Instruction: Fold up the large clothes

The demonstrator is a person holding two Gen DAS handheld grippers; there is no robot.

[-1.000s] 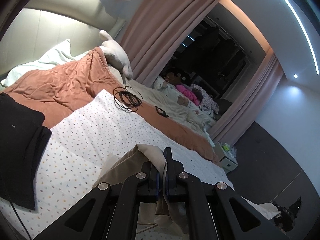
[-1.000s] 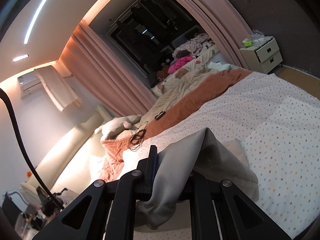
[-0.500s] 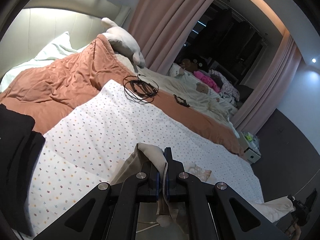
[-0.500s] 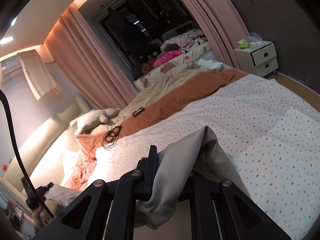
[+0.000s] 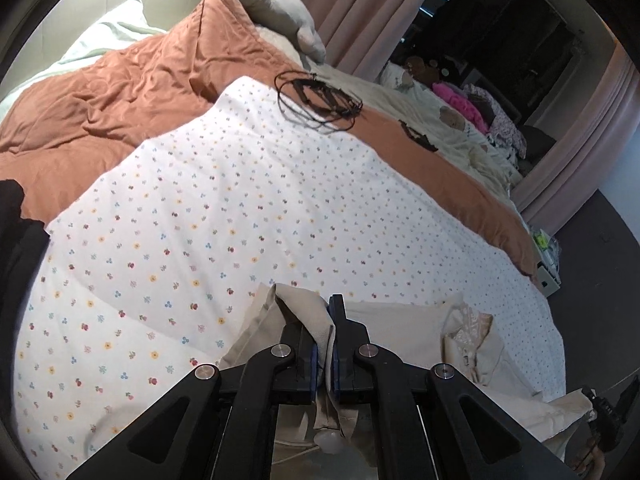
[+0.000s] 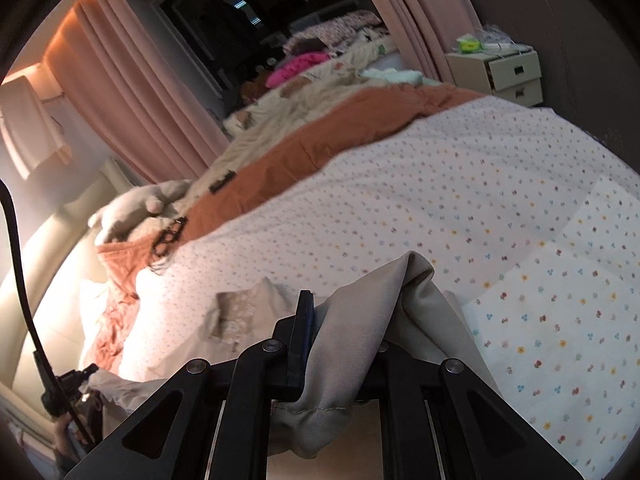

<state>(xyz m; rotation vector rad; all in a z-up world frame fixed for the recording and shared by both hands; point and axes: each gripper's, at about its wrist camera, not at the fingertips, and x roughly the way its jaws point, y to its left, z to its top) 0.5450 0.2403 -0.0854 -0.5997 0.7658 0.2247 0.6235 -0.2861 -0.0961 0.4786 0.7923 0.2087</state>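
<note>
A beige garment (image 5: 404,320) lies on the flower-print sheet (image 5: 224,208) near the bed's front edge. My left gripper (image 5: 325,312) is shut on a bunched fold of it, cloth pinched between the jaws and hanging below. My right gripper (image 6: 344,320) is shut on another part of the same beige garment (image 6: 380,300), which drapes over and hides its right finger. The garment's lace-trimmed part shows in the left wrist view (image 5: 468,328) and in the right wrist view (image 6: 240,312). Both grippers sit low over the sheet.
An orange duvet (image 5: 104,92) covers the far side of the bed, with a coil of black cable (image 5: 316,100) and a grey plush toy (image 5: 280,12). Dark clothing (image 5: 16,248) lies at left. A nightstand (image 6: 504,72) and pink curtains (image 6: 132,92) stand beyond.
Both grippers have tilted down and moved closer to the sheet, still holding the garment. More of the garment, including its lace part, now lies spread on the bed.
</note>
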